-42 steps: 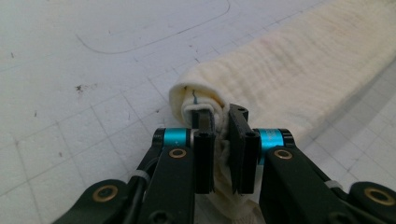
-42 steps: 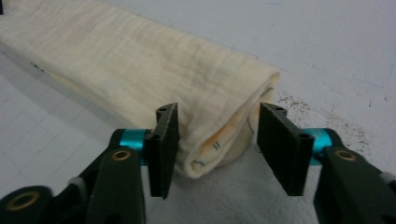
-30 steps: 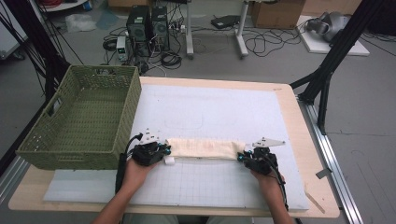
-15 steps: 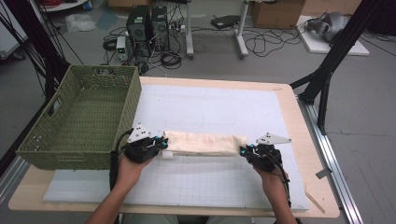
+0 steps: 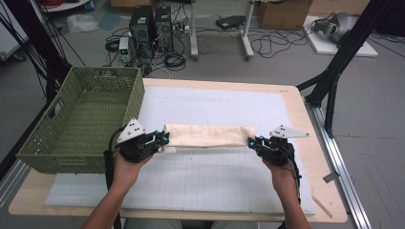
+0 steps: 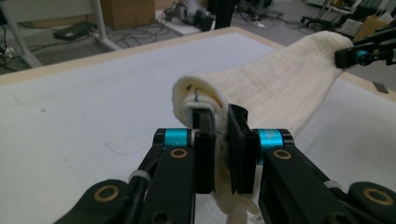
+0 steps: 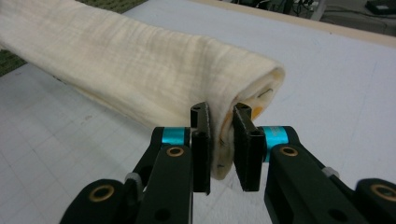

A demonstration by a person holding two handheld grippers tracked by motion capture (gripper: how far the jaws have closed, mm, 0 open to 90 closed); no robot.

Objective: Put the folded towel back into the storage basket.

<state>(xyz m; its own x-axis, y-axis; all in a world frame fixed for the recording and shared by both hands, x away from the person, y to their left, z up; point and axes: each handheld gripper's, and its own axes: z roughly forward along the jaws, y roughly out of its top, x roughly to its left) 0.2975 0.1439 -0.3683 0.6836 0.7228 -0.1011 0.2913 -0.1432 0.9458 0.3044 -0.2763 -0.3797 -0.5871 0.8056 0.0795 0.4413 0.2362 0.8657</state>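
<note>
A cream folded cloth (image 5: 207, 135) hangs stretched between my two grippers, lifted off the white mat (image 5: 215, 105). At the cloth's left end my left gripper (image 5: 162, 140) is shut on it; in the left gripper view its jaws pinch the bunched cloth end (image 6: 205, 100), with the left gripper (image 6: 220, 135) clamped around it. The right gripper (image 5: 251, 141) is shut on the cloth's right end; in the right gripper view the folded cloth (image 7: 140, 70) runs away to the upper left from the right gripper (image 7: 223, 135). The far gripper (image 6: 364, 51) shows at the cloth's other end.
A green woven basket (image 5: 81, 119) stands at the table's left, close beside my left hand. The wooden table edge (image 5: 315, 138) borders the mat on the right. Computer towers (image 5: 150, 24), cables and black frame legs (image 5: 334, 71) lie beyond the table.
Both grippers have risen with the cloth held between them, so the cloth has come up off the mat. The left hand has shifted slightly toward the basket.
</note>
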